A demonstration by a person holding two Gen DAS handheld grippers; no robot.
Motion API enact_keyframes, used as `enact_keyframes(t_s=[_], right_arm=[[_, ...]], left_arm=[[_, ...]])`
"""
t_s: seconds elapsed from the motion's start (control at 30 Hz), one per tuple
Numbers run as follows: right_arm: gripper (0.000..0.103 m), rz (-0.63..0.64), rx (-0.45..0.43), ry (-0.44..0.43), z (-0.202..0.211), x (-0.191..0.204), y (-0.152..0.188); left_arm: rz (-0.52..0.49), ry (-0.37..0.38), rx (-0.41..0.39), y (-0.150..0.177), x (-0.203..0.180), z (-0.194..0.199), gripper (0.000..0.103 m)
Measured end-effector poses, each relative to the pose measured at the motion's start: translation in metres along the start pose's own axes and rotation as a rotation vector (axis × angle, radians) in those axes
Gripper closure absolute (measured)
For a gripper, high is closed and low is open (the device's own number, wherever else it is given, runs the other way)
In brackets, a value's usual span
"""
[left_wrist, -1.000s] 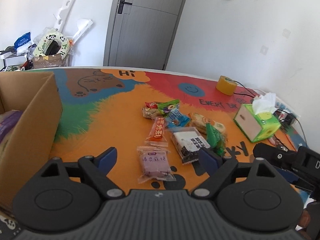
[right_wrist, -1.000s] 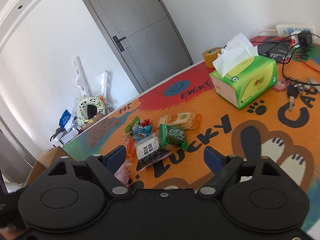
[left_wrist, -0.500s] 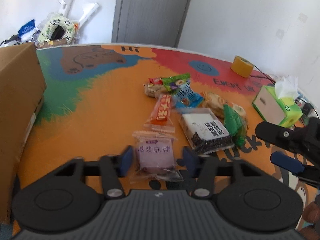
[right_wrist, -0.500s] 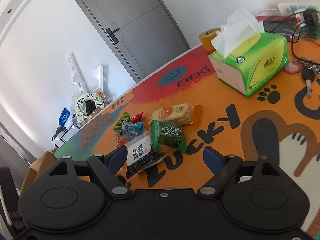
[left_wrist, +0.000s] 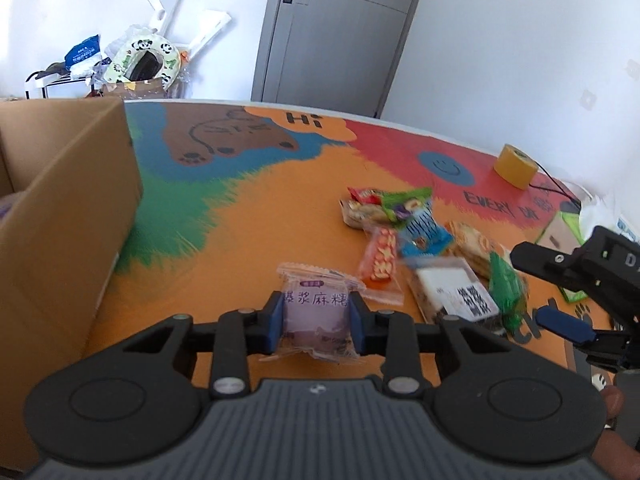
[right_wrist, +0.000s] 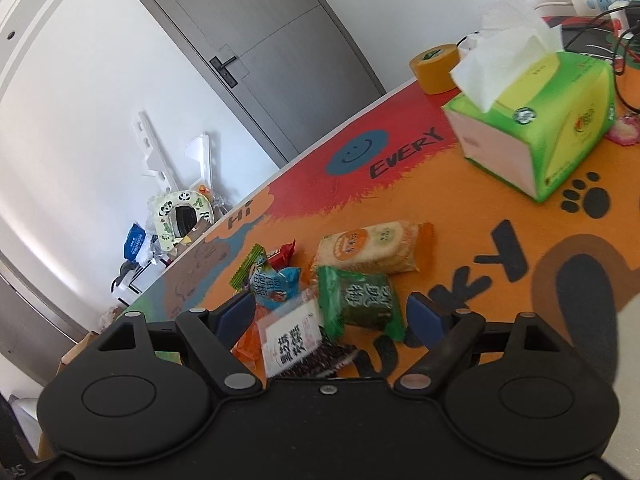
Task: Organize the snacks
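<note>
White walls and a grey door (left_wrist: pixel 336 32) are standing behind a tabletop covered by a bright cartoon mat (left_wrist: pixel 248 240), which we are viewing from a camera on each hand-held gripper. Starting at the left, an open cardboard box (left_wrist: pixel 64 216) is sitting on the mat, probably where the snacks are going. Just right of it, our left gripper (left_wrist: pixel 316 316) is closing on a clear packet with a purple filling (left_wrist: pixel 314 312); the blue pads are already pressing both of its sides while it is lying on the mat. Further right, a loose heap of snack packets (left_wrist: pixel 432 256) is waiting, then our right gripper (right_wrist: pixel 330 314), its jaws standing wide and gripping nothing as it hangs over a white-labelled packet (right_wrist: pixel 296 340) and a green one (right_wrist: pixel 360 300). A tissue box (right_wrist: pixel 548 128) is sitting at the far right. We judge we are picking up the first snack; next we are needing to lift it clear and carry it left to the box.
</note>
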State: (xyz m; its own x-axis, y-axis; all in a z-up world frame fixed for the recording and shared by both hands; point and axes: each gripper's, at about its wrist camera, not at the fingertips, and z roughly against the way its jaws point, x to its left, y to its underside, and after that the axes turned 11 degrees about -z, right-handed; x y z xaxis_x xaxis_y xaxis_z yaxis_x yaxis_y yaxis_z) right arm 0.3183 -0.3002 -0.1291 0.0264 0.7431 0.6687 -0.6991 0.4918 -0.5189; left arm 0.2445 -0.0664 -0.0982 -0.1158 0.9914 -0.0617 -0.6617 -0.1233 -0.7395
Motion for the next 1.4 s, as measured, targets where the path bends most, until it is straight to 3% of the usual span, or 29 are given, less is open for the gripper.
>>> enact_keyframes(t_s=[0.13,0.23,0.3,0.37,0.63,0.67,0.73,0.77,0.8,1.03,1.1,1.13,1.4], right_arm=[[0.026,0.007,0.003,0.014,-0.010,0.006,-0.001],[0.058,0.004,0.021,0.025,-0.017,0.006,-0.002],[0.092,-0.014,0.043,0.028,-0.019,0.002,-0.002],[0.102,-0.032,0.068,0.001,-0.017,-0.002,0.000],[0.102,-0.036,0.037,-0.027,0.012,-0.008,0.012],[0.097,-0.042,0.035,-0.026,0.014,-0.009,0.011],[0.077,-0.059,0.033,-0.018,0.014,-0.010,0.008],[0.054,-0.059,0.028,-0.015,0.014,-0.009,0.007],[0.047,-0.056,0.019,-0.013,0.014,-0.007,0.006],[0.045,-0.002,0.006,0.024,-0.005,0.009,0.003],[0.030,0.017,-0.006,0.043,-0.011,0.013,-0.001],[0.028,0.027,-0.015,0.055,-0.014,0.015,-0.003],[0.028,0.079,-0.033,0.133,-0.041,0.025,-0.009]], left_arm=[[0.005,0.001,-0.004,-0.002,0.003,0.001,0.071],[0.006,0.009,-0.007,-0.002,0.004,0.002,0.071],[0.006,0.011,-0.009,-0.002,0.005,0.004,0.071],[-0.002,0.013,-0.019,-0.001,0.004,0.008,0.071],[-0.001,0.018,-0.059,-0.001,0.005,0.025,0.071],[0.002,0.018,-0.064,-0.002,0.006,0.027,0.071],[0.007,0.013,-0.075,-0.003,0.008,0.032,0.071],[0.007,0.009,-0.081,-0.004,0.009,0.033,0.071],[0.009,0.007,-0.083,-0.005,0.010,0.034,0.071],[0.028,0.009,-0.087,-0.012,0.018,0.029,0.071],[0.032,0.012,-0.082,-0.013,0.019,0.025,0.071],[0.034,0.012,-0.079,-0.014,0.020,0.023,0.071],[0.053,0.012,-0.060,-0.023,0.024,0.005,0.071]])
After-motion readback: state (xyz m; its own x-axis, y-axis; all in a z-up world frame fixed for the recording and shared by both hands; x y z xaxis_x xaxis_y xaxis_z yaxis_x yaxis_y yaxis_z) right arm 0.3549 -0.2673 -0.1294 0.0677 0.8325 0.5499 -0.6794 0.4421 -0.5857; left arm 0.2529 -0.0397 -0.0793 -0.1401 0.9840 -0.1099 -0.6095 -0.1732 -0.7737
